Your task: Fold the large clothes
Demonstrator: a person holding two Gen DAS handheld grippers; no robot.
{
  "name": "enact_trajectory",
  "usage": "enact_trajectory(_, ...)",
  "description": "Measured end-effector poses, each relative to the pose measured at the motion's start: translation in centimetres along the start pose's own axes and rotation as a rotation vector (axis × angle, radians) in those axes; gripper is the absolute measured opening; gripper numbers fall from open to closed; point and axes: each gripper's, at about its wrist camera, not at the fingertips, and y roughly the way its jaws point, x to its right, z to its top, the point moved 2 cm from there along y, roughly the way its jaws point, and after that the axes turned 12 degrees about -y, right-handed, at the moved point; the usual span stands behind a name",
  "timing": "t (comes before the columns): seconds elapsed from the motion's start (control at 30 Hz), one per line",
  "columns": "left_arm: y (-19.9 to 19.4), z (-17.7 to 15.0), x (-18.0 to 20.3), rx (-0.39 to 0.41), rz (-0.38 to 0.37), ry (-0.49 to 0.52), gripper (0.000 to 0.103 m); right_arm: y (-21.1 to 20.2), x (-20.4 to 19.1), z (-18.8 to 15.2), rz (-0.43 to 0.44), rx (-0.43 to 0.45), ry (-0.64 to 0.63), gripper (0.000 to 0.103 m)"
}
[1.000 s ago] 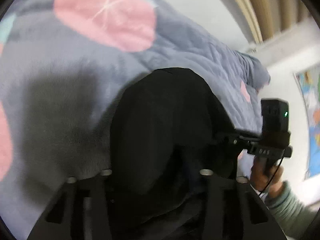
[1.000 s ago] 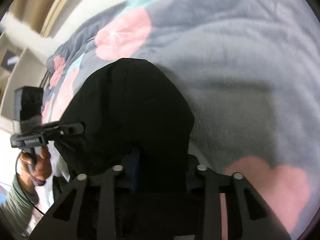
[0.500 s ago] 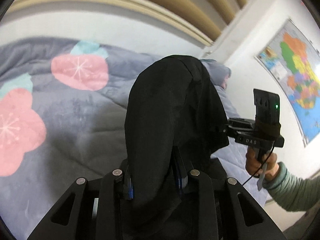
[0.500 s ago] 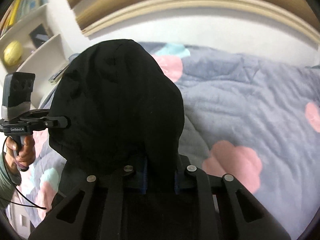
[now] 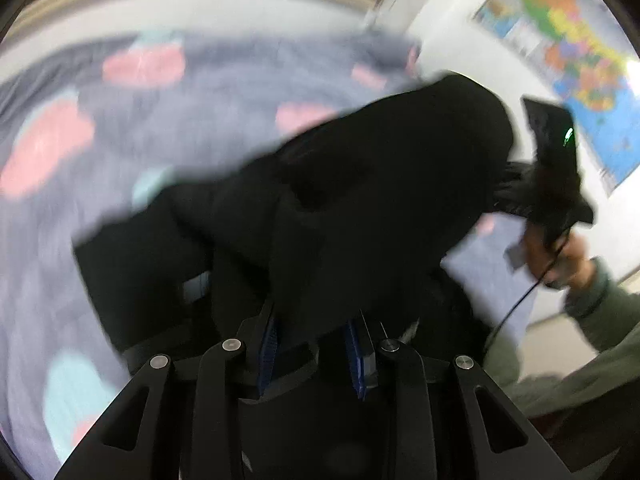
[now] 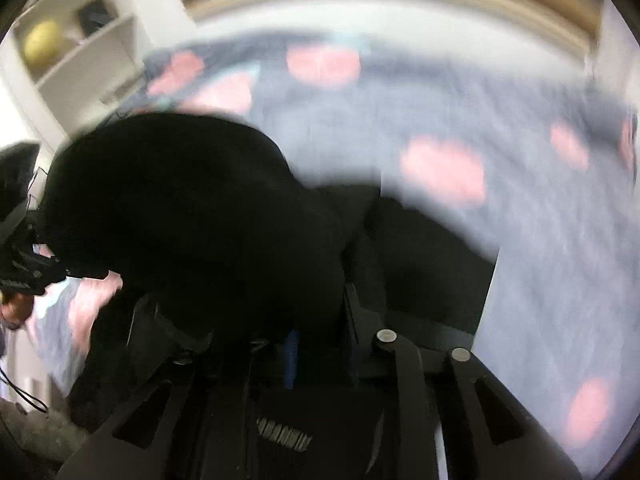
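In the left wrist view, blurred by motion, a grey blanket point(image 5: 224, 92) with pink and teal flowers fills the left and upper left of the frame. A black garment point(image 5: 360, 208) spreads across the centre, bunched over the left gripper point(image 5: 314, 344); its narrow jaws pinch a fold of the cloth between blue pads. At the right edge the right gripper point(image 5: 516, 196) meets the garment's far end, gripped by a hand point(image 5: 560, 256) in a grey-green sleeve, with a coloured wall map point(image 5: 568, 52) in the upper right.

In the right wrist view, a white shelf point(image 6: 80, 52) holding a yellow ball point(image 6: 40, 42) sits upper left, and the left gripper shows at the left edge. The black garment point(image 6: 192, 216) covers the centre and lower left, draped into the right gripper point(image 6: 320, 344), whose narrow jaws are opening with cloth between them. The blanket point(image 6: 540, 240) fills the right.
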Motion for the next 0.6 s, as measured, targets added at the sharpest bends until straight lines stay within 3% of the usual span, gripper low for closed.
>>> enact_trajectory(0.1,1.3,-3.4,-1.8,-0.069,0.032,-0.100,0.030,1.2,0.6,-4.0,0.062,-0.089,0.098,0.030)
enact_trajectory(0.23,-0.9,-3.9,-3.2,-0.011,0.003,-0.202,0.032,0.3,1.7,-5.5,0.049,-0.117,0.156,0.030)
enact_trajectory(0.3,-2.1,-2.6,-3.1,0.040,0.004,-0.202,0.033,-1.3,2.1,-4.3,0.029,-0.072,0.150,0.035)
enact_trajectory(0.4,-3.8,-0.3,-1.6,0.109,-0.024,-0.166,0.042,-3.6,1.6,-1.4,0.016,0.016,0.130,0.058)
enact_trajectory(0.47,-3.9,1.6,-0.3,0.138,-0.038,-0.150,0.049,-4.6,1.0,1.3,0.015,0.084,0.104,0.059)
enact_trajectory(0.6,-2.4,5.3,1.5,0.145,-0.081,-0.124,0.051,-3.2,-0.8,5.5,-0.022,0.091,0.064,0.059)
